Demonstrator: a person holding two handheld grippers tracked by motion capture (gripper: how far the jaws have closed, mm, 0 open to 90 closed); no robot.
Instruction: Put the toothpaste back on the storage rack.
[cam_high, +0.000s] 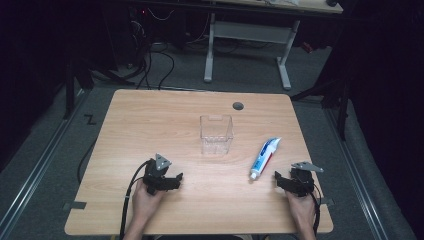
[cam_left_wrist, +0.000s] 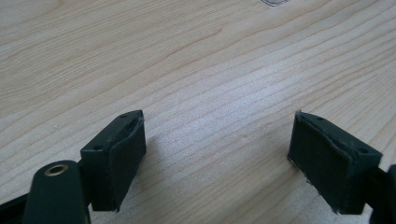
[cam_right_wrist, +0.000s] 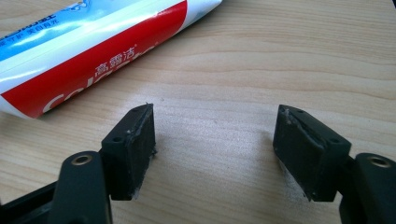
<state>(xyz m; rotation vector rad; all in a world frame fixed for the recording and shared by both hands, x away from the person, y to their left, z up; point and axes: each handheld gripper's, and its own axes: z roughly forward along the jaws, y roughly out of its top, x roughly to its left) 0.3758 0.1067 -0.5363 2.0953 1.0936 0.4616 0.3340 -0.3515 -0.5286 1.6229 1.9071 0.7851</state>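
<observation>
Red-white toothpaste tube (cam_right_wrist: 93, 51) runs off frame; both grippers spread, gripping nothing

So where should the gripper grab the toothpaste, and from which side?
Best guess: grab the toothpaste tube across its middle, coming straight down from above with the right gripper, which is nearest and open. The tube lies flat on the table, long and narrow, so the jaws can close on its two long sides. The cap end is small and likelier to slip.

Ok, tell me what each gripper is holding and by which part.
Nothing is held. The left gripper and the right gripper are both open over bare table; the toothpaste tube lies untouched near the right one.
</observation>
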